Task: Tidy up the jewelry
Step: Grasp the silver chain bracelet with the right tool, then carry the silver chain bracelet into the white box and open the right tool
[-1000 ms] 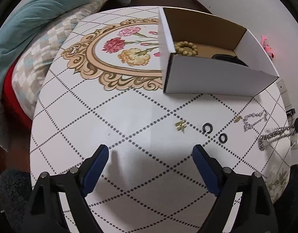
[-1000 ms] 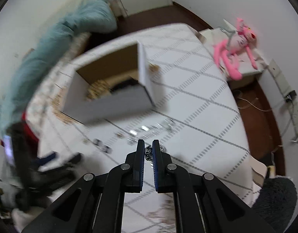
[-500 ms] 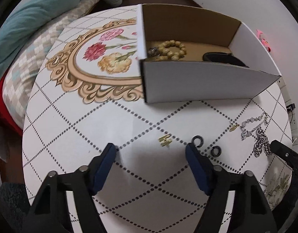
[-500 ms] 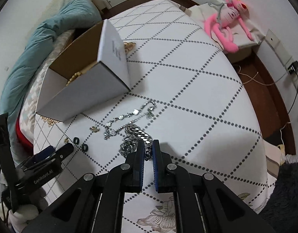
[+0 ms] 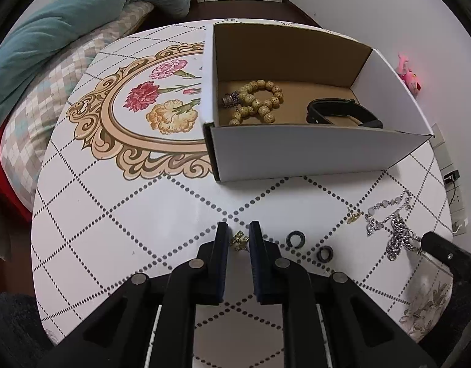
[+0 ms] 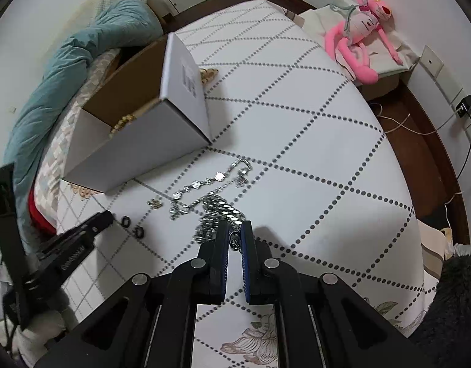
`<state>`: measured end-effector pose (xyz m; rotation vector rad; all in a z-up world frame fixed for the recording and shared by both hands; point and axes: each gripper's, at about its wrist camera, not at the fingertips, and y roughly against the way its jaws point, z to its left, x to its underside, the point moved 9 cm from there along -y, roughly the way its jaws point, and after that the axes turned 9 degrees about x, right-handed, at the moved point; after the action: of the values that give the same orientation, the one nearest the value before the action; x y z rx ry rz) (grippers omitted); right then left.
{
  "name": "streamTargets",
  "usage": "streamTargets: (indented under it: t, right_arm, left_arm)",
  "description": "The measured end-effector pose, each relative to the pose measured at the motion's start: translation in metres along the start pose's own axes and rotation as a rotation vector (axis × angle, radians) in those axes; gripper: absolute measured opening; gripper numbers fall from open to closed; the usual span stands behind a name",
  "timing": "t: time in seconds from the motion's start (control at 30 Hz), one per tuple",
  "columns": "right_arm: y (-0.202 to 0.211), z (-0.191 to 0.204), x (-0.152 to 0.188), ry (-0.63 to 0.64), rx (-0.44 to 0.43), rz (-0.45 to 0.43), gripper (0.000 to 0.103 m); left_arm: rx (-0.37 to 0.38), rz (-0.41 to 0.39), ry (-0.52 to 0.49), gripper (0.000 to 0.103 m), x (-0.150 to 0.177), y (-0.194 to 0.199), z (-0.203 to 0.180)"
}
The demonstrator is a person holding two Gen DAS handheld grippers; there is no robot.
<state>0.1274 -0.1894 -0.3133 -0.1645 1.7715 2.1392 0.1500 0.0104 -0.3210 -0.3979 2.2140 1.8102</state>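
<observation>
Down on the left wrist view, the left gripper (image 5: 238,239) has its two fingers drawn in around a small gold earring (image 5: 239,240) on the white dotted tablecloth (image 5: 112,230); whether the pads actually touch it is hard to tell. Two small black rings (image 5: 295,239) lie just right of it. Farther off, the open white cardboard box (image 5: 312,153) holds a tan beaded bracelet (image 5: 260,99) and a black band (image 5: 342,116), its near wall cutting off the band's lower edge.

From the right wrist view, the right gripper (image 6: 234,239) is clamped on a heavy silver chain (image 6: 220,211), with a thin silver necklace (image 6: 210,181) just beyond. The printed label (image 6: 189,76) on the box is too blurred to read.
</observation>
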Motion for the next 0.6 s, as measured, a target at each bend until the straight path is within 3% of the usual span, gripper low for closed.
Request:
streamTargets:
  t: [0.33, 0.6]
  right_arm:
    - [0.063, 0.041, -0.029, 0.076, -0.125, -0.075, 0.008]
    - [0.118, 0.081, -0.088, 0.155, -0.195, -0.180, 0.008]
  left_arm:
    - [0.109, -0.062, 0.006, 0.011, -0.017, 0.055, -0.019]
    - [0.193, -0.109, -0.007, 0.011, -0.082, 0.091, -0.036]
